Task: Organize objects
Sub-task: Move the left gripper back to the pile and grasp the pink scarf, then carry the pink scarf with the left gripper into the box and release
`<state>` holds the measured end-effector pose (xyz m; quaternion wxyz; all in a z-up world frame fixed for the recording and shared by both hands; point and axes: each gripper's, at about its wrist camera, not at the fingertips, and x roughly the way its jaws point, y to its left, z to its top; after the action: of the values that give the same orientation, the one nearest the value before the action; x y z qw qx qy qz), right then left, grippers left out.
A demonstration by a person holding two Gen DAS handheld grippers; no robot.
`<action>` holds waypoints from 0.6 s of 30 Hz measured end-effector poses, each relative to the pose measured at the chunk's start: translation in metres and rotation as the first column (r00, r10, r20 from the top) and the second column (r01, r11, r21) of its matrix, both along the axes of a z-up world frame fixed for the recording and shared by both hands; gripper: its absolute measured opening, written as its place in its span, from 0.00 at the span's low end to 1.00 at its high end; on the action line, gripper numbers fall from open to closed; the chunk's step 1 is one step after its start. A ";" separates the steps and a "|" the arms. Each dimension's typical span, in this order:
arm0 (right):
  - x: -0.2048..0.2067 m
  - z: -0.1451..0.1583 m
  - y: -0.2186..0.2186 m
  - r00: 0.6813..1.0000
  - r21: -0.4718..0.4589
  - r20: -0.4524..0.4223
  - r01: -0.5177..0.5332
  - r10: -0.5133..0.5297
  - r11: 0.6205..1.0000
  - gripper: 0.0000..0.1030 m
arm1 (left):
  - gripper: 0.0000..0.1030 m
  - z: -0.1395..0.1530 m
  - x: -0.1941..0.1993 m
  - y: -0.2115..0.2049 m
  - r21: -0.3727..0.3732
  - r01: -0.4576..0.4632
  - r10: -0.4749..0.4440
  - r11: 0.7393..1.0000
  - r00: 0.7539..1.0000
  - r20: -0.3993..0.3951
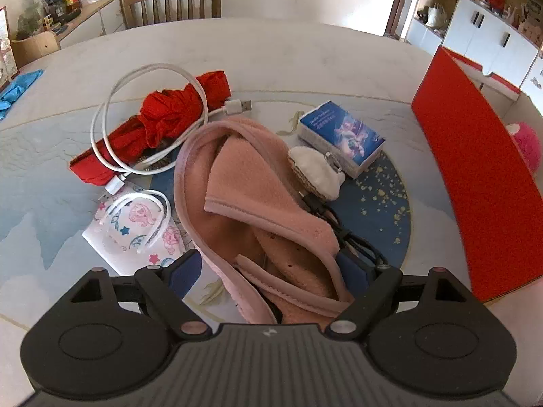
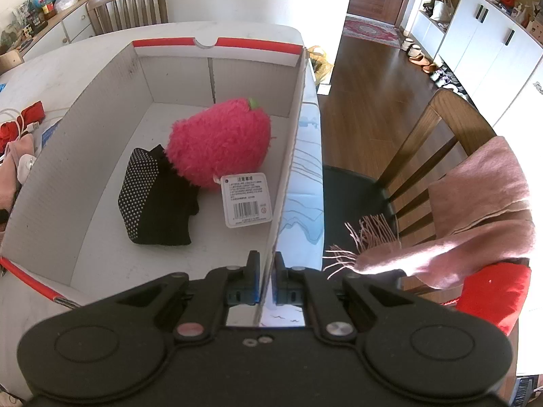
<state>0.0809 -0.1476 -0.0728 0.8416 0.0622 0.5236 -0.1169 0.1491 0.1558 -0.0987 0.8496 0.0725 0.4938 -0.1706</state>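
Observation:
My left gripper [image 1: 271, 271] is open, its jaws on either side of a pink fleece cloth [image 1: 251, 190] lying on the table. Around the cloth lie a white USB cable [image 1: 112, 125] on a red fabric item [image 1: 176, 115], a patterned face mask [image 1: 135, 227], a blue-and-white box [image 1: 342, 135], a white pad [image 1: 315, 169] and a black cable [image 1: 339, 224]. My right gripper [image 2: 266, 271] is shut on the right wall of the cardboard box [image 2: 292, 156]. Inside the box sit a pink plush strawberry [image 2: 220, 142] with a tag and a black dotted sock [image 2: 152, 196].
The box's red outer wall [image 1: 475, 176] stands at the right of the left wrist view. A wooden chair [image 2: 434, 142] with a pink scarf [image 2: 475, 217] stands beside the table [image 1: 271, 54]. Another chair [image 1: 169, 3] stands at the far side. Blue gloves [image 1: 17, 88] lie far left.

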 end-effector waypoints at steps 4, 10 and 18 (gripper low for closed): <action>0.000 0.000 0.000 1.000 0.001 0.001 0.001 -0.001 1.000 0.05 | 0.83 -0.008 0.000 -0.002 -0.010 0.004 -0.004 1.000 1.000 -0.023; 0.000 0.000 0.000 1.000 0.001 0.001 0.000 0.000 1.000 0.06 | 0.51 -0.009 -0.004 0.000 -0.030 0.004 -0.005 1.000 1.000 -0.019; 0.000 -0.001 0.001 1.000 0.004 0.003 0.003 -0.003 1.000 0.05 | 0.23 0.005 -0.005 0.006 -0.040 -0.024 0.024 0.999 1.000 0.003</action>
<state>0.0808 -0.1469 -0.0742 0.8420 0.0649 0.5226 -0.1172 0.1439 0.1623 -0.0938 0.8537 0.0499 0.4897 -0.1701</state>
